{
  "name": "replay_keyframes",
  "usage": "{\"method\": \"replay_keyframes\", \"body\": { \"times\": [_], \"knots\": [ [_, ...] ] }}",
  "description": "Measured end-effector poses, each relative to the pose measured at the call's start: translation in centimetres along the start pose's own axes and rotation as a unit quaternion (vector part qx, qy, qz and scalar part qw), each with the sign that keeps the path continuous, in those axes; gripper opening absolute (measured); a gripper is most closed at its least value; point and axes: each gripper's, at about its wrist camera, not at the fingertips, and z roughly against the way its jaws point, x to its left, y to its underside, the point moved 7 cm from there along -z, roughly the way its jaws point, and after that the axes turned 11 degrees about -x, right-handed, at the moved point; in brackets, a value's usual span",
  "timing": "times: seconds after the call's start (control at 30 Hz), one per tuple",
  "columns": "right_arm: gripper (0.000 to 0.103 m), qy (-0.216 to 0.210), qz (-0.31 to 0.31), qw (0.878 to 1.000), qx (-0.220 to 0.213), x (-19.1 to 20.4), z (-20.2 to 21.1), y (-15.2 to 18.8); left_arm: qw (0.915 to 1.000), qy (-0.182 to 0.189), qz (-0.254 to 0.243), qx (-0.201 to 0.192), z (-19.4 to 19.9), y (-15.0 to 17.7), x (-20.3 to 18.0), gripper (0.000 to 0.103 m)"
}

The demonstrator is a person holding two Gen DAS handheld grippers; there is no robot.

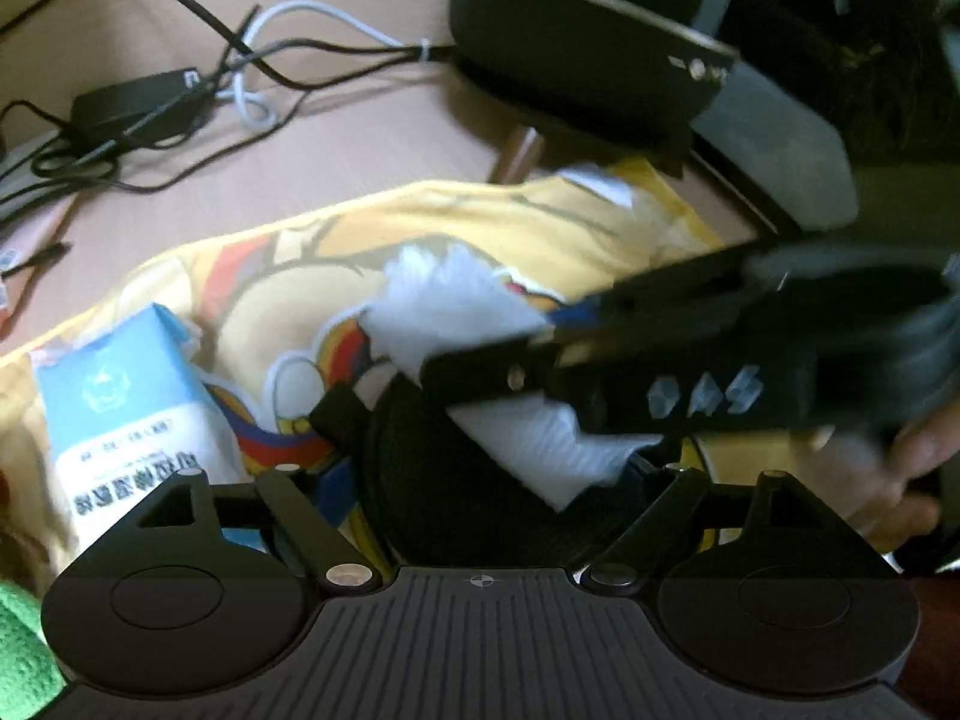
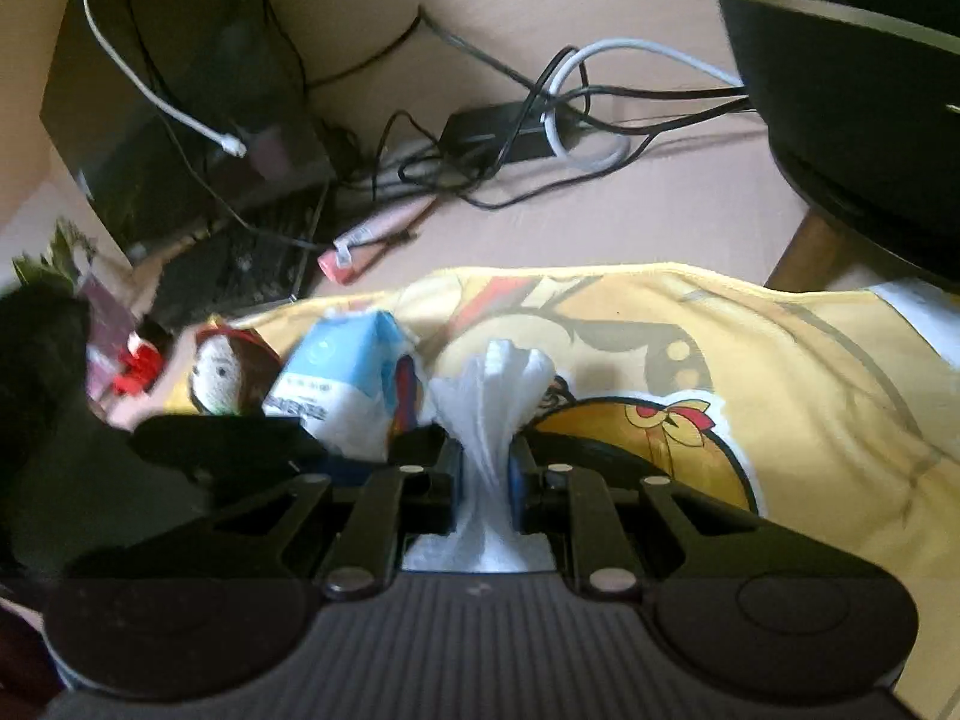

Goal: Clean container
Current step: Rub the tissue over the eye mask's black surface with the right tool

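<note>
Two grippers meet over a yellow cartoon-print cloth: the right gripper pinches a crumpled white paper tissue, while the left gripper stands spread around the round black container, just right of a blue-and-white tissue pack.

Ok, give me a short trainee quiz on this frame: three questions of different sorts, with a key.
1. What is pinched in the right tool?
2. True or false: the blue pack lies inside the container.
3. The container between the left tool's fingers is: A black, B white, C green.

Key
1. A white tissue.
2. False: it lies on the yellow cloth, beside the container.
3. A.
</note>
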Motion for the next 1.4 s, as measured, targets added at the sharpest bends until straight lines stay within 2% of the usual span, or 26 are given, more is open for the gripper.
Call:
{"method": "replay_keyframes", "body": {
  "times": [0.13,0.3,0.4,0.53,0.67,0.8,0.9,1.0,1.13,1.23,1.33,1.4],
  "knots": [
    [0.014,0.021,-0.009,1.000,0.003,-2.3,1.1,0.0,0.9999,-0.008,-0.006,-0.003,0.3,-0.1,-0.1,0.087],
    [0.017,0.090,0.004,0.996,-0.005,-4.8,3.4,0.5,0.9999,-0.005,-0.009,0.007,0.2,0.1,-0.4,0.090],
    [0.017,0.072,-0.018,0.997,-0.012,-4.5,4.8,0.7,0.9999,-0.007,-0.009,0.006,0.9,0.0,-0.1,0.094],
    [0.017,0.027,-0.022,0.999,-0.013,-1.8,5.7,1.2,0.9999,-0.013,0.006,0.006,1.9,0.0,1.0,0.094],
    [0.017,-0.047,-0.021,0.998,0.029,2.0,4.6,3.2,0.9995,-0.023,0.019,0.011,2.7,0.2,2.3,0.095],
    [0.017,-0.040,0.013,0.997,0.071,3.2,3.1,5.7,0.9984,-0.040,0.022,0.032,2.7,1.4,3.2,0.095],
    [0.017,-0.029,0.010,0.997,0.075,2.4,3.9,5.7,0.9979,-0.039,0.026,0.045,2.9,2.4,3.4,0.097],
    [0.016,0.001,0.016,0.998,0.064,0.7,5.2,5.3,0.9976,-0.034,0.028,0.054,3.1,3.1,3.3,0.097],
    [0.020,0.056,0.009,0.997,0.049,-2.2,6.4,4.6,0.9993,-0.006,-0.019,0.032,3.6,1.9,1.2,0.098],
    [0.020,0.068,-0.025,0.997,0.034,-4.1,7.4,3.9,0.9962,0.011,-0.084,0.024,3.1,1.1,-1.0,0.100],
    [0.020,0.039,-0.092,0.995,0.025,-5.1,8.6,3.9,0.9886,0.021,-0.146,0.028,2.0,0.8,-2.8,0.100],
    [0.020,0.017,-0.135,0.990,0.031,-5.2,8.7,4.5,0.9848,0.031,-0.168,0.033,1.1,0.6,-3.4,0.100]
  ]
}}
